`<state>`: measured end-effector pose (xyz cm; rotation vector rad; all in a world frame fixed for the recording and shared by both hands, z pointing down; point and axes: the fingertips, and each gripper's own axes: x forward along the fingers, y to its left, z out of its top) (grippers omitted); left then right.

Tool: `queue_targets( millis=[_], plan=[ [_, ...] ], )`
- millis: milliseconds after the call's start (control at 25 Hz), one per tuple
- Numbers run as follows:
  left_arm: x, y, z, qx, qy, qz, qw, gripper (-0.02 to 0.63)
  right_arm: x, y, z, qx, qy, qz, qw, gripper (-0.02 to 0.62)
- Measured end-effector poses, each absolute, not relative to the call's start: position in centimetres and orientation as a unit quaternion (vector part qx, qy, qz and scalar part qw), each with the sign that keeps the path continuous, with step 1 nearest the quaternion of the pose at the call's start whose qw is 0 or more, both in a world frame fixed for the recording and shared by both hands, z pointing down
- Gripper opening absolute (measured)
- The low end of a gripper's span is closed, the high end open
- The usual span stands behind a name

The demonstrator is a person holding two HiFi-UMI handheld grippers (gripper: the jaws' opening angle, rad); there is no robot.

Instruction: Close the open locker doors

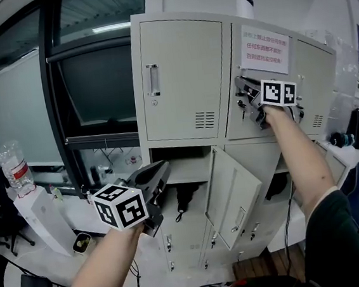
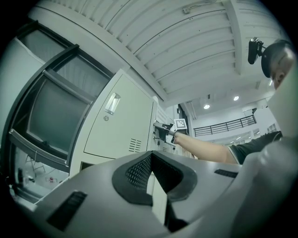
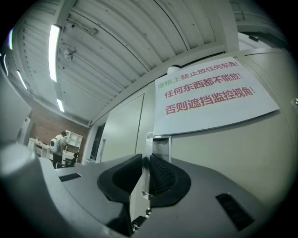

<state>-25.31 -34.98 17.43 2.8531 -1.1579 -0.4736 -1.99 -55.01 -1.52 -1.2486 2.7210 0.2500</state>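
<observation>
The pale grey locker bank (image 1: 185, 133) fills the head view. My right gripper (image 1: 249, 99) reaches up to the upper middle door (image 1: 253, 119), which carries a paper sign (image 1: 264, 49). In the right gripper view its jaws (image 3: 144, 160) are shut on the thin metal door handle (image 3: 160, 145) below the sign (image 3: 209, 93). Lower down, a middle-row door (image 1: 236, 197) stands swung open beside its dark open compartment (image 1: 177, 154). My left gripper (image 1: 160, 168) hovers in front of that compartment with its tips together and nothing in it. The left gripper view shows the closed upper left door (image 2: 121, 121) and the right gripper (image 2: 160, 132) at its handle.
A dark window (image 1: 97, 84) with a black frame stands left of the lockers. A clear water bottle (image 1: 15, 166) sits on a ledge at far left. Cables and small items lie on a low surface (image 1: 78, 207) below the window. More furniture stands at the right (image 1: 346, 147).
</observation>
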Motion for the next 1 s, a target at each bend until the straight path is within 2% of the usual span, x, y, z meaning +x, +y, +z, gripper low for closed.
queue_targets(
  millis=[1000],
  plan=[
    [-26.2,-35.2,19.2,0.915,-0.376,-0.145,0.026,0.008,-1.6,-56.9,-1.2,-0.474,0.872,0.097,0.077,0.067]
  ],
)
